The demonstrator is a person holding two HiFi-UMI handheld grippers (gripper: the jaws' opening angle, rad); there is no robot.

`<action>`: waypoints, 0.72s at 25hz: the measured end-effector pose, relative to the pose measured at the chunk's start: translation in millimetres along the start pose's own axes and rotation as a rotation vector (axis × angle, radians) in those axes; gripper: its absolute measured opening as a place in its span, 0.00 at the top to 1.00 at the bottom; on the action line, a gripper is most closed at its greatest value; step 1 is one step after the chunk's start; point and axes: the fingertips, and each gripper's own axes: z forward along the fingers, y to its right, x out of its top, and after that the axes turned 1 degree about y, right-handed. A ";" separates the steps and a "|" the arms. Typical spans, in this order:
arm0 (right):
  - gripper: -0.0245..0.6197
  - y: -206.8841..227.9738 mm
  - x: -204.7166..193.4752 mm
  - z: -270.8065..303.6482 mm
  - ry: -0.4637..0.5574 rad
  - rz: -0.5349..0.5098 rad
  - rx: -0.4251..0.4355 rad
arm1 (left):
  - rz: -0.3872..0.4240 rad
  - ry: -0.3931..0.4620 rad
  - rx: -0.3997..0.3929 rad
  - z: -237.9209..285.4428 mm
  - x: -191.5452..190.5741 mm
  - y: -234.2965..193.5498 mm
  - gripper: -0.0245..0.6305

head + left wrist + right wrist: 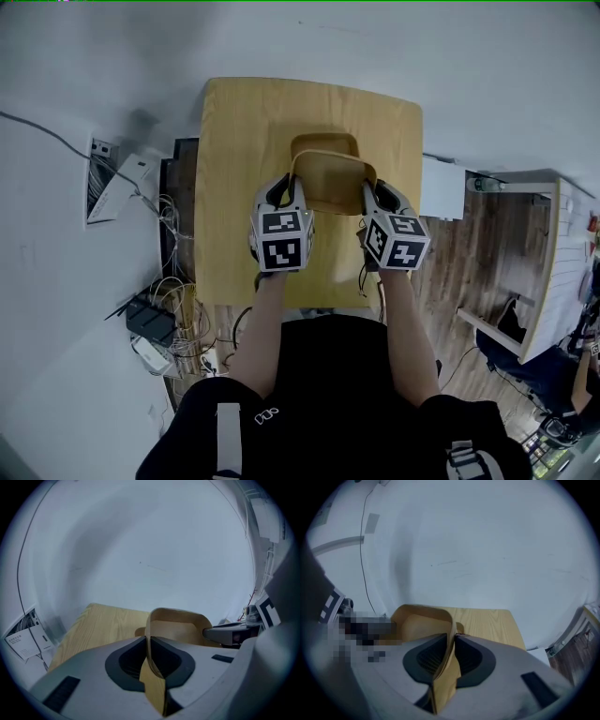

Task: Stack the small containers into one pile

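Note:
A light wooden tray-like container (336,178) is held up above the wooden table (239,187), tilted with its open side toward me. My left gripper (287,194) is shut on its left wall (149,644). My right gripper (371,199) is shut on its right wall (449,641). A second wooden container (324,143) lies on the table just beyond and under the held one, mostly hidden by it. In the left gripper view the held container (180,627) arches ahead of the jaws and the right gripper's body (234,632) shows at the right.
The table is small, with a white wall behind it. A tangle of cables and a black box (150,319) lie on the floor at the left. A white shelf unit (539,272) and wood flooring are at the right.

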 end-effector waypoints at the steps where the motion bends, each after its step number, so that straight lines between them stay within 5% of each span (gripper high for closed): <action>1: 0.87 1.6 4.0 4.5 0.000 -0.001 0.006 | -0.004 0.004 0.007 3.7 3.9 -0.9 0.92; 18: 0.90 25.1 24.4 81.2 -0.067 -0.014 0.107 | -0.042 -0.069 0.134 52.5 4.3 -14.3 0.91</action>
